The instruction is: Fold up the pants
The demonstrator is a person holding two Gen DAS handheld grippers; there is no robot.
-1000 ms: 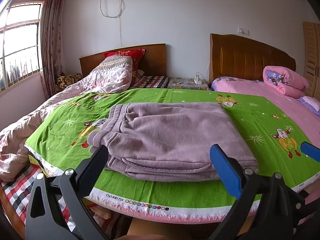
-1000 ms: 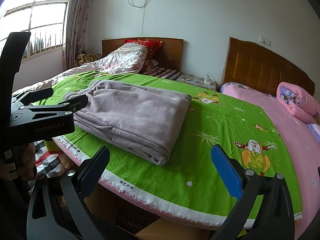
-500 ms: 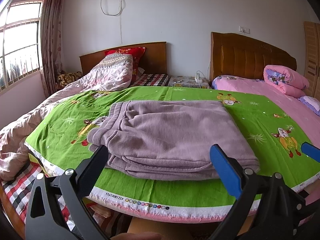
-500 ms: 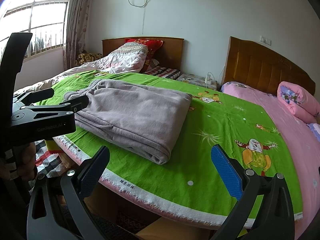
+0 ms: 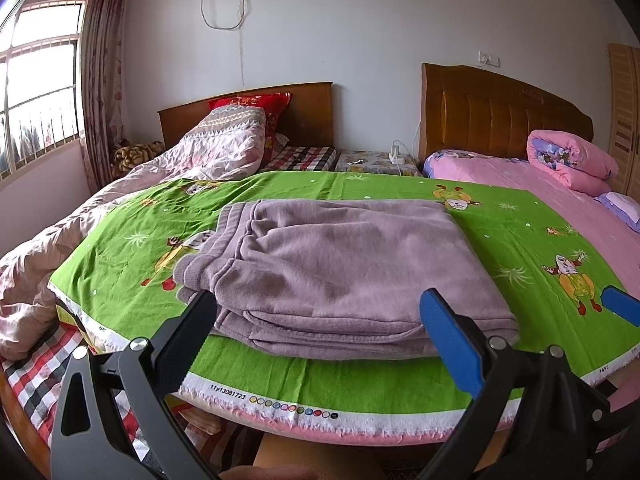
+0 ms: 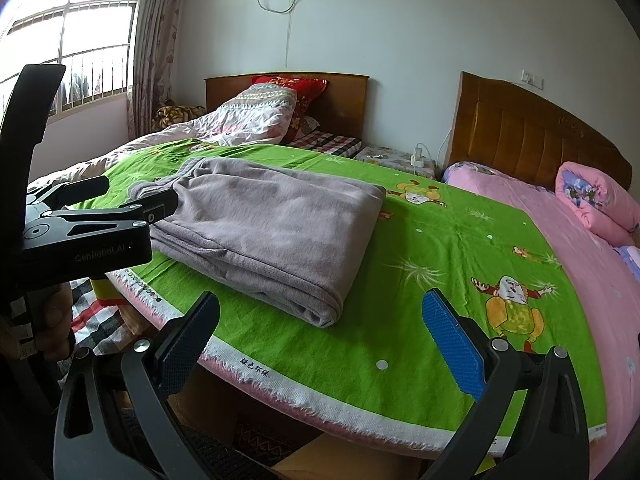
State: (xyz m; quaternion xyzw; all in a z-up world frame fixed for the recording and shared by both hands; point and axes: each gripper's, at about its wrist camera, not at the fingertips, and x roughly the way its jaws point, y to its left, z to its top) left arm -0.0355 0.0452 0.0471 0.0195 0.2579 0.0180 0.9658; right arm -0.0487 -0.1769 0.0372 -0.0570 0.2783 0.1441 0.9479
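Note:
The mauve fleece pants [image 5: 340, 268] lie folded into a thick rectangle on the green cartoon sheet [image 5: 320, 376], waistband to the left. In the right wrist view the pants [image 6: 272, 224] sit left of centre. My left gripper [image 5: 320, 344] hovers open just short of the stack's near edge, holding nothing. My right gripper [image 6: 320, 344] is open over the sheet's front edge, to the right of the pants and apart from them. The left gripper [image 6: 116, 200] also shows from the side at the left, held by a hand [image 6: 48, 332].
A rumpled pale quilt [image 5: 120, 200] and red pillow [image 5: 248, 106] lie on the left bed. A rolled pink blanket [image 5: 568, 164] sits on the pink bed at the right. A power strip [image 5: 398, 156] rests between the headboards. A window [image 5: 36, 92] is at the left.
Both grippers drifted only slightly; the view of the pants barely shifts. The jaws stay apart and the pants lie still.

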